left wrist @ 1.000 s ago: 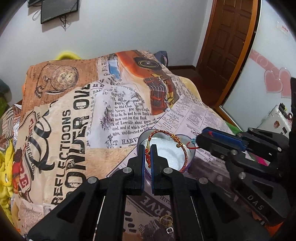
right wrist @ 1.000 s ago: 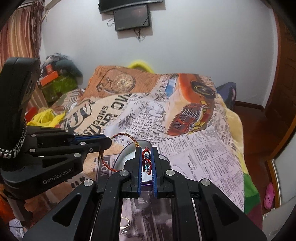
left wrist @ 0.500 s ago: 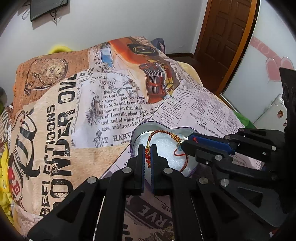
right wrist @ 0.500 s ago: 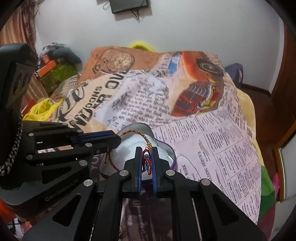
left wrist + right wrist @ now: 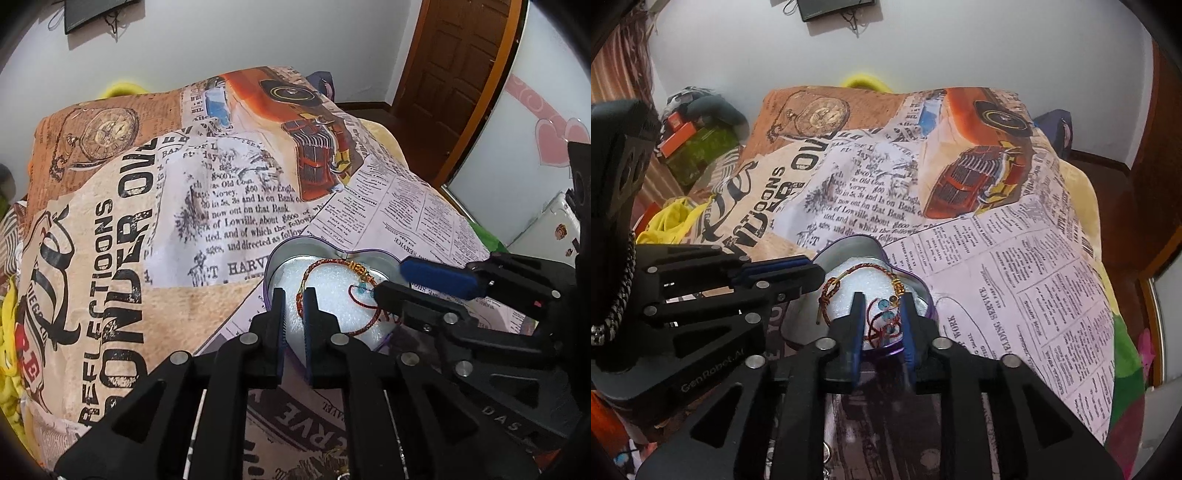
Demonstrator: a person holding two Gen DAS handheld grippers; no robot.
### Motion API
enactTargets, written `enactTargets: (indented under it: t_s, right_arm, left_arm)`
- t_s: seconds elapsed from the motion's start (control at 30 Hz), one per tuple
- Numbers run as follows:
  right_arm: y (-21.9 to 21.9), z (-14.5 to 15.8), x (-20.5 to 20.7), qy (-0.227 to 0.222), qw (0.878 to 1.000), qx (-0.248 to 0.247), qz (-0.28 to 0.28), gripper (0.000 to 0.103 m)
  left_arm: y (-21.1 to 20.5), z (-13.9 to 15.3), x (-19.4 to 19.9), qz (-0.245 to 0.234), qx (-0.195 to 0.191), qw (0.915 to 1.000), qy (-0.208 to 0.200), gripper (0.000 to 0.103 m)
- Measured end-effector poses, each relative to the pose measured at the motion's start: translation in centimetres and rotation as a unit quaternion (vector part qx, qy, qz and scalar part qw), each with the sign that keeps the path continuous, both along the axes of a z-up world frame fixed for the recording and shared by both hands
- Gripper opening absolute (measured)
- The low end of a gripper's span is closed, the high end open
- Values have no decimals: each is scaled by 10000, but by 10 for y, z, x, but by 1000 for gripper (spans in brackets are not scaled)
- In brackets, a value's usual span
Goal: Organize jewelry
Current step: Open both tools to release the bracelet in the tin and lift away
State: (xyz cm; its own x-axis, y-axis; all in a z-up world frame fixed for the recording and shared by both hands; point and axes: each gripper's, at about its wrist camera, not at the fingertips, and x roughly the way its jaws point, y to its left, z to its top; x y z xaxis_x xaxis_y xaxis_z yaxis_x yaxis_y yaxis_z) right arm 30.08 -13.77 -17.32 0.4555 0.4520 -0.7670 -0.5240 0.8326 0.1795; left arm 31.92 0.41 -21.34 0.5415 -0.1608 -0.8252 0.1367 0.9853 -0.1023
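Both grippers have parted since the earlier frame: left gripper [image 5: 293, 308] narrowly, right gripper [image 5: 881, 319] wider. Released, the braided red-gold cord bracelet [image 5: 334, 291] lies on white foam inside the heart-shaped purple tin [image 5: 271, 258], atop the newspaper-print blanket [image 5: 221, 192].

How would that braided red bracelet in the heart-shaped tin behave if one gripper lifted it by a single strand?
The bracelet is thin braided cord lying in a loose loop, so it would likely sag and dangle. Its blue beads and loose thread ends hang at one side, so that end would probably swing lowest. It looks very light; the heart-shaped tin should stay put.
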Motion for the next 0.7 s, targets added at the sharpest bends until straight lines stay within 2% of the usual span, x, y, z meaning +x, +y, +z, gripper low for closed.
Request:
enactTargets:
  t_s: [0.27,0.33,0.4,0.47,0.7]
  right_arm:
    - [-9,23,-13,-227,9997,-19,-126,27]
    - [-10,29,-17,-307,9994,-35,-148,31]
    - [-13,39,-24,-446,9988,-21,-216,40]
    - [-15,47,-30,-570,9980,-1,-258,43]
    - [-25,74,-53,-831,9958,81,-378,43]
  left_arm:
    - [12,26,-20,212,-72,9995,-228,25]
    - [14,36,-28,257,-58,9991,-336,29]
    - [14,46,-36,274,-35,9987,-419,30]
    - [15,56,-45,284,9,9983,-515,30]
    - [14,82,-80,312,94,9960,-834,37]
